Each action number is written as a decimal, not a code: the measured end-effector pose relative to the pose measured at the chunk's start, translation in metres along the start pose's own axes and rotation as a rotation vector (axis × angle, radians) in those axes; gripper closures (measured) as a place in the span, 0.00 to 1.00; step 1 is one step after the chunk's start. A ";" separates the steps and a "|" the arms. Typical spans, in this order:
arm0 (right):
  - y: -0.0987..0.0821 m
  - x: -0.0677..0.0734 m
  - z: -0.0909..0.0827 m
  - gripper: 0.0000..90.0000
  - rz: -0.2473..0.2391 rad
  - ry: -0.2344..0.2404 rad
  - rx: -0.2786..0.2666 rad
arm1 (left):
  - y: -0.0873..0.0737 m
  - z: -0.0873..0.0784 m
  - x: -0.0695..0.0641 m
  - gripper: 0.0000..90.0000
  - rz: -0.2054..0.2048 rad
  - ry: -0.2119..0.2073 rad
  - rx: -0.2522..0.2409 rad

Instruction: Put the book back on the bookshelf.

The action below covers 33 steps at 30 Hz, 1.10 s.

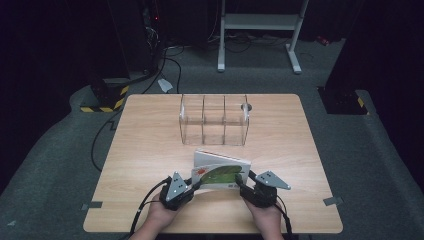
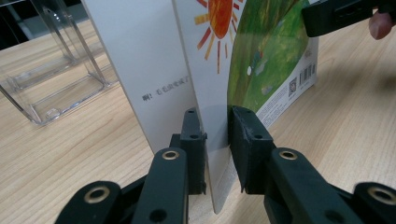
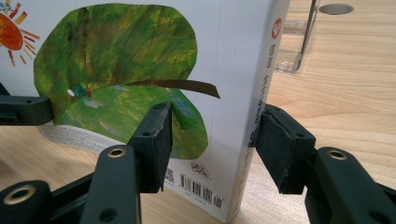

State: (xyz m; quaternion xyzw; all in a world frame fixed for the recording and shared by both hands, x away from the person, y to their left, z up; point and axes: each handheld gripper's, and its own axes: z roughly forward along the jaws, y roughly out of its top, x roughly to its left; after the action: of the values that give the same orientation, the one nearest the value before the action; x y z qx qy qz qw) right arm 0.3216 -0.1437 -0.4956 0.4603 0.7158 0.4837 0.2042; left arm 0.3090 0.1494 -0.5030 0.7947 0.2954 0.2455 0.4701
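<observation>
Book (image 1: pixel 220 175), left tool (image 2: pixel 215 135) clamping cover, right tool (image 3: pixel 212 135) straddling spine

We see a picture book (image 1: pixel 221 175) w/ white covers at the near-centre of the tabletop (image 1: pixel 150 145); it stands on its bottom edge, partly open, pages fanned away from us; back cover (image 3: pixel 140 70) shows a big green leaf, an orange sun, barcode + QR near the bottom; spine (image 3: pixel 261 93) white w/ small print and a red-orange logo; inner page (image 2: pixel 149 70) plain white w/ one line of text; left edge of cover sits betw. two black jaws; spine end betw. the other two.
</observation>
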 end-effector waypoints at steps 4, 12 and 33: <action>0.000 0.000 0.000 0.52 -0.007 -0.001 -0.003 | 0.000 0.001 0.000 0.83 0.002 -0.002 0.003; -0.001 0.001 -0.002 0.52 -0.017 -0.012 -0.006 | -0.001 0.003 -0.001 0.83 0.017 0.000 0.015; -0.004 0.003 -0.010 0.52 -0.052 0.006 -0.017 | -0.006 -0.003 -0.002 0.79 0.039 -0.006 0.068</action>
State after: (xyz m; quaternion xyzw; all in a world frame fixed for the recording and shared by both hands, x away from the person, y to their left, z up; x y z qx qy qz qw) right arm 0.3104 -0.1467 -0.4941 0.4384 0.7241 0.4854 0.2186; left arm 0.3035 0.1520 -0.5070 0.8165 0.2866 0.2421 0.4387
